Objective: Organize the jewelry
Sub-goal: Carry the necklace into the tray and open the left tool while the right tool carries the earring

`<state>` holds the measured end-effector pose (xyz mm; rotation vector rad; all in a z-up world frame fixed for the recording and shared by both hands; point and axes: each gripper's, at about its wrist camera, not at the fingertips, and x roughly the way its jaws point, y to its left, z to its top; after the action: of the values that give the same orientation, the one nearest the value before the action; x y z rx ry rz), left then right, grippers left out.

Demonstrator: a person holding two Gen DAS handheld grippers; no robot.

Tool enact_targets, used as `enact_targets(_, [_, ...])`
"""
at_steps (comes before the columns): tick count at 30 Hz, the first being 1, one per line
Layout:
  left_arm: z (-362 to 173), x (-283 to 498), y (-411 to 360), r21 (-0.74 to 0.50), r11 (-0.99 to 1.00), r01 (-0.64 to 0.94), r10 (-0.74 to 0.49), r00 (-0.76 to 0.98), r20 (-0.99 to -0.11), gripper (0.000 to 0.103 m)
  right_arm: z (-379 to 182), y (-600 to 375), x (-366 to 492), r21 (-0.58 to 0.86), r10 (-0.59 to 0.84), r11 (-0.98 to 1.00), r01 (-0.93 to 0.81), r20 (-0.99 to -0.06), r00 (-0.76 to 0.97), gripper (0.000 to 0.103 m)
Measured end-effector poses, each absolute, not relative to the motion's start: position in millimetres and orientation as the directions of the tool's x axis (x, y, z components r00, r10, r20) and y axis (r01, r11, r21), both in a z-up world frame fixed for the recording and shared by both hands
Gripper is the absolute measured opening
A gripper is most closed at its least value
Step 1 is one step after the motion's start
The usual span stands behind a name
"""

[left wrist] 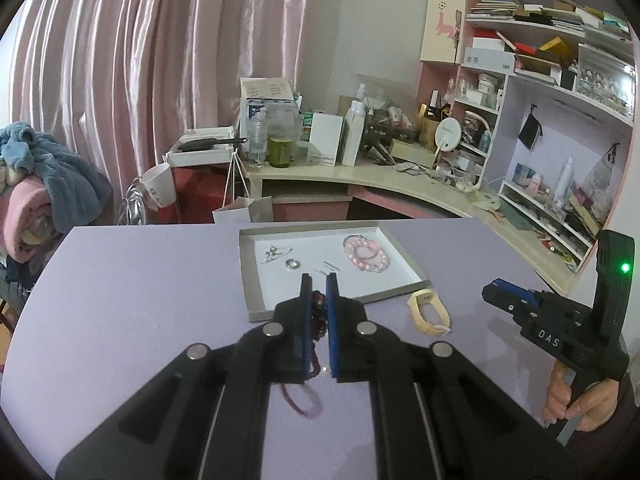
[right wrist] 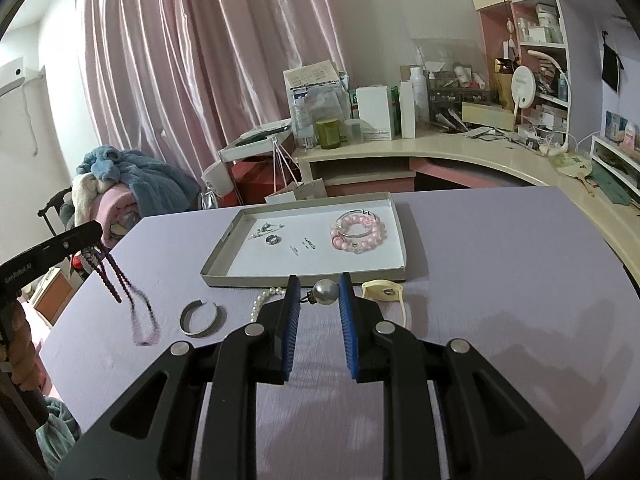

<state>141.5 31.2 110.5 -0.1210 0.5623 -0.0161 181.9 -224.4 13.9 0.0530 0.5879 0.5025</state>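
Surface: lilac table, pink curtains behind.
Tray: centre of frame; holds one ring and a pink bead bracelet, probably sorted already.
Left gripper: closed on one dark red bead necklace, lifted so it hangs free.
Right gripper: jaws apart around one silver ball pendant, not gripping.
Loose: one silver cuff, lower left.

My left gripper: clamped on dark red bead necklace, loop trailing onto lilac table. Beyond: tray, pink bracelets.
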Motion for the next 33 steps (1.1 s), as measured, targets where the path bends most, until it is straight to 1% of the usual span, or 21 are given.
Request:
enact_targets(10, [128, 166, 32, -0.110, 0.994, -0.019, -0.040, 0.858, -0.512, 0.007, 17, -223, 194, 0.191, 0.464, 0.882, -0.431, -0.513, 0.722, 0.020])
enact_targets(19, [135, 229, 38, -0.083, 0.995, -0.049, 0.000, 0.859, -0.512, 0.007, 26, -213, 231, 0.191, 0.466, 0.882, -0.430, -0.488, 0.738, 0.020])
enact_targets(24, [121, 269, 49, -0.099, 0.993, -0.071, 0.007, 0.847, -0.532, 0.007, 23, -207, 256, 0.203, 0.472, 0.880, -0.430, -0.484, 0.737, 0.020])
enact_targets(33, [81, 331, 63, -0.078, 0.992, -0.098, 0.034, 0.812, -0.583, 0.007, 7, -197, 295, 0.206, 0.467, 0.882, -0.424, -0.507, 0.724, 0.021])
